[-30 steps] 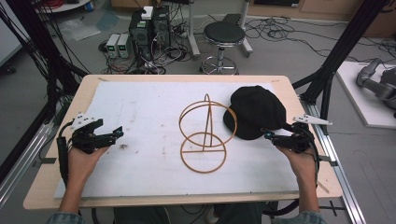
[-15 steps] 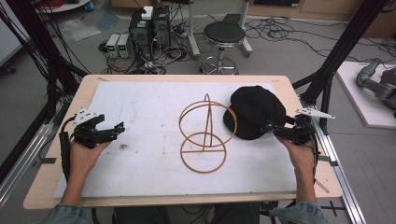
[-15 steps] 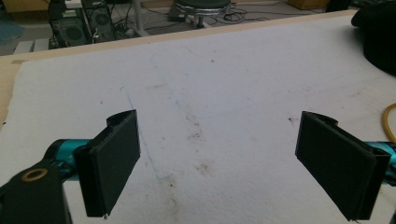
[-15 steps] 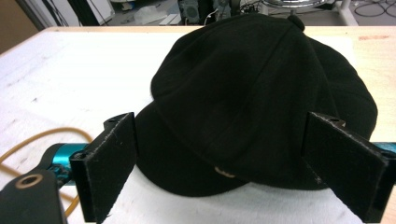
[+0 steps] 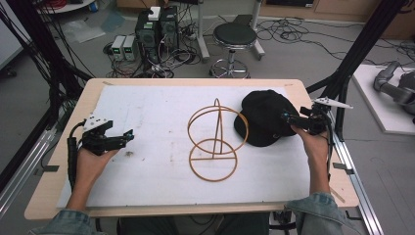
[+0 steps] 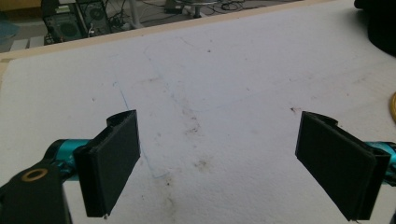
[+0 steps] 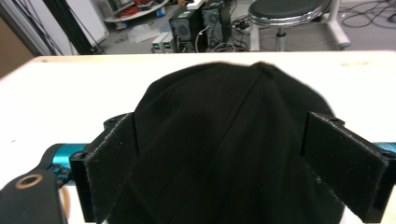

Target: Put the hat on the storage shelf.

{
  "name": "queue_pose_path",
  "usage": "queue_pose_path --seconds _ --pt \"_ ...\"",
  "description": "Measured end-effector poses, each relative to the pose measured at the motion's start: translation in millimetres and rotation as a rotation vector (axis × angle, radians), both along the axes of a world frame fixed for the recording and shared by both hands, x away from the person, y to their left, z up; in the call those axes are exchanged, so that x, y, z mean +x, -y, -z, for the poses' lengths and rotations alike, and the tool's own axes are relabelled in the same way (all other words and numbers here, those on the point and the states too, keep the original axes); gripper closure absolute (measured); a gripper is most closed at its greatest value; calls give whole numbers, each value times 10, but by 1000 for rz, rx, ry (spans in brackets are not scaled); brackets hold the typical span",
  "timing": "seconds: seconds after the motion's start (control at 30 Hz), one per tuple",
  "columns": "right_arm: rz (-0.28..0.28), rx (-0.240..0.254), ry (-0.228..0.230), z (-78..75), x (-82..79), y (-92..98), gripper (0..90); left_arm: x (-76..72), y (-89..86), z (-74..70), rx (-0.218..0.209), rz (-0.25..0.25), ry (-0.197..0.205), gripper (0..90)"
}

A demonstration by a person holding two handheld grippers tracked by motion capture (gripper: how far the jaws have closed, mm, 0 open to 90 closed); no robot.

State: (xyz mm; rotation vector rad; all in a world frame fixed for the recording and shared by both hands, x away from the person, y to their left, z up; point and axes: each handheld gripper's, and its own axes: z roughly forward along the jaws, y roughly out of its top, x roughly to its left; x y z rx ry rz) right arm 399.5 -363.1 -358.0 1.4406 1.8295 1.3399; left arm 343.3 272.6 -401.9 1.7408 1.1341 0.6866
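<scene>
A black cap (image 5: 264, 117) lies on the white mat at the right, just beside a gold wire stand (image 5: 215, 139) made of two rings and an upright. My right gripper (image 5: 288, 119) is open at the cap's right edge. In the right gripper view the cap (image 7: 224, 140) sits between the two spread jaws, and I cannot tell if they touch it. My left gripper (image 5: 128, 135) is open over the mat's left part, with bare mat between its jaws (image 6: 217, 158).
The white mat (image 5: 147, 112) covers a wooden table (image 5: 58, 147). Black frame posts rise at both back corners. A stool (image 5: 235, 36), computer boxes (image 5: 156, 24) and cables stand on the floor behind the table. A metal rail (image 5: 350, 161) runs along the right side.
My right gripper has moved forward and left onto the cap's right edge. My left gripper has drifted slightly toward the far side of the mat.
</scene>
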Motion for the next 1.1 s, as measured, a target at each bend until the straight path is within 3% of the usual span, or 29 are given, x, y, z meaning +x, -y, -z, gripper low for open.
queue_pose_path --seconds 0.23,0.27,0.43,0.73,1.0,1.07,1.1 --pt "17 -2 14 5 197 12 109 -26 15 -9 7 5 -4 143" --pt "25 29 9 42 249 29 109 -27 16 -10 0 4 -4 143" --pt "55 83 21 115 359 41 109 -49 11 -19 -1 17 -3 143" --pt "98 127 22 247 567 34 109 -76 -2 -21 2 19 3 143" --pt "97 133 14 249 715 -17 109 -87 -11 -23 -3 20 7 143" --pt "103 85 18 232 770 -87 109 -89 -19 -24 -4 20 6 143" --pt "103 85 18 232 770 -87 109 -90 -21 -25 -4 20 6 143"
